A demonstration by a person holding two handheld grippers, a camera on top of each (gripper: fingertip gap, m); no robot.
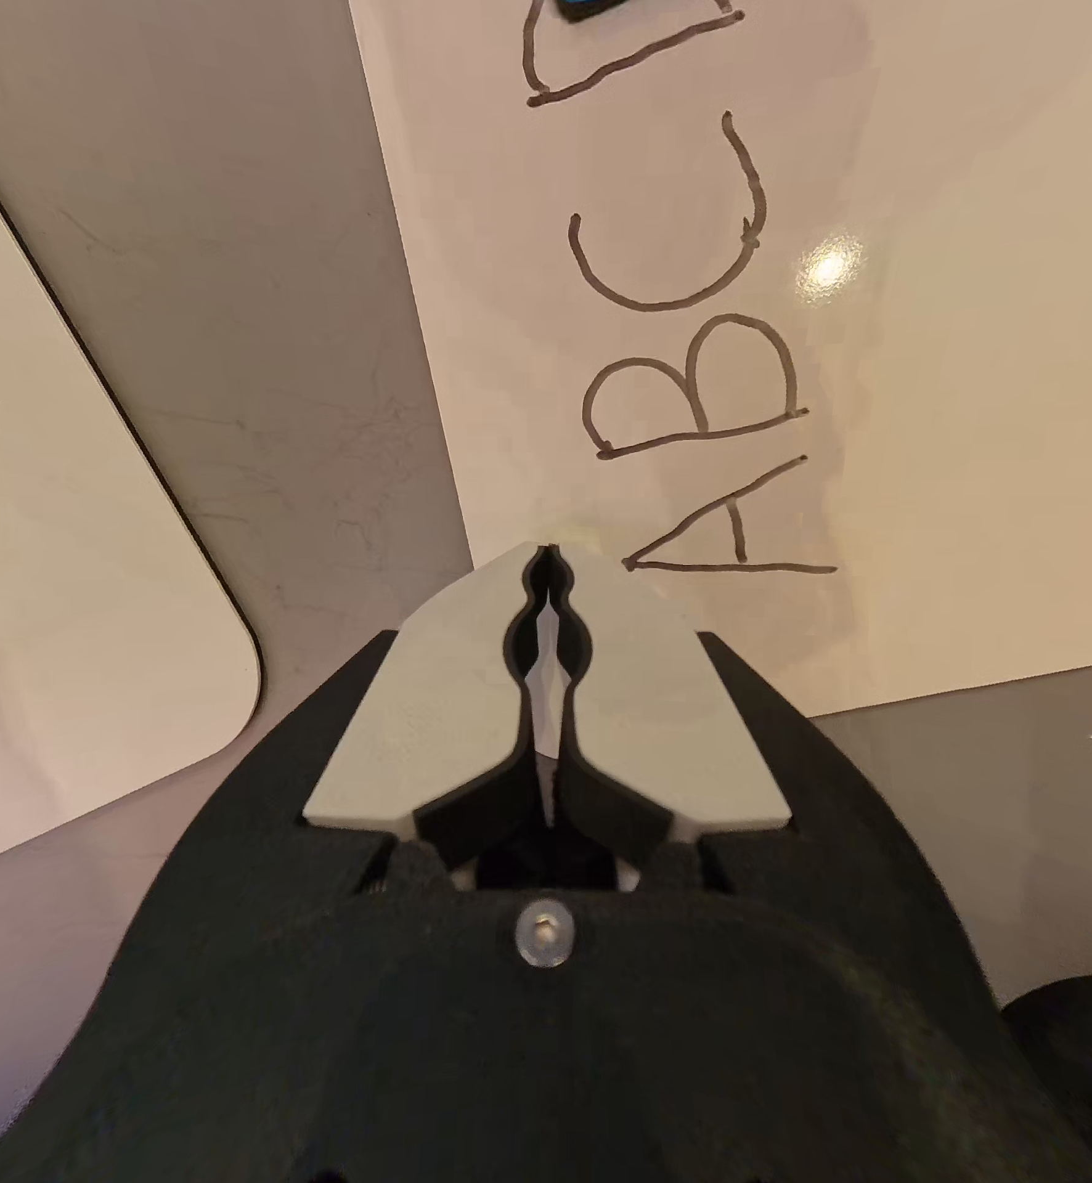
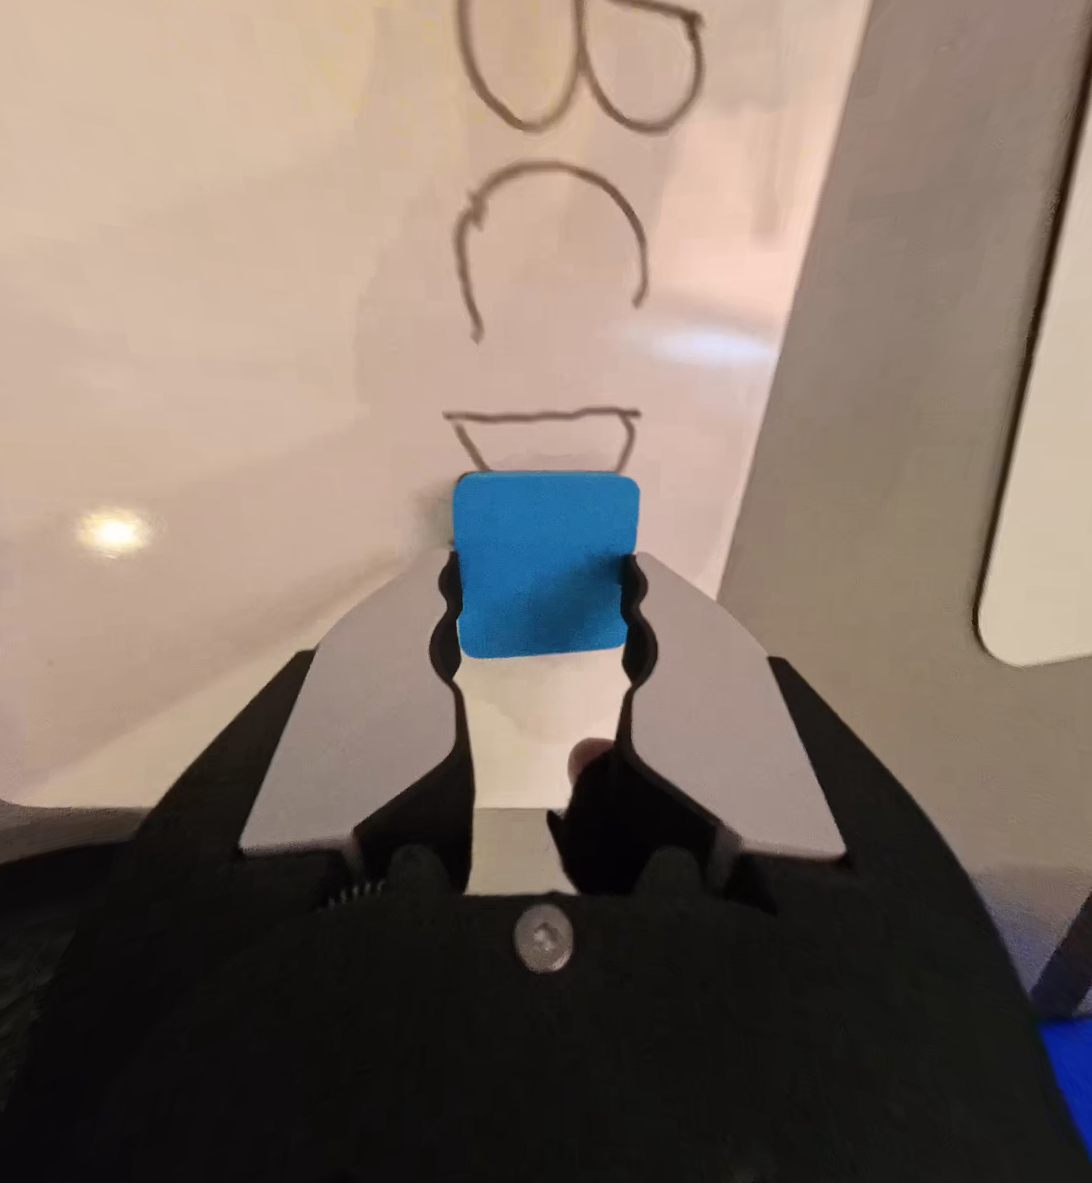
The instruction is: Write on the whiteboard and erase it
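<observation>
While the left gripper (image 1: 551,547) sits pinched shut and bare at frame centre, the right gripper (image 2: 540,563) clamps a blue eraser (image 2: 543,563) against the marked whiteboard (image 2: 210,288).

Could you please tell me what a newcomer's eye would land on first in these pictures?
First, the bright blue eraser, gripped between the right tool's fingers and resting on the whiteboard. Next, the dark marker strokes running up the board just beyond it. The left tool sits shut at the board's near edge.
</observation>
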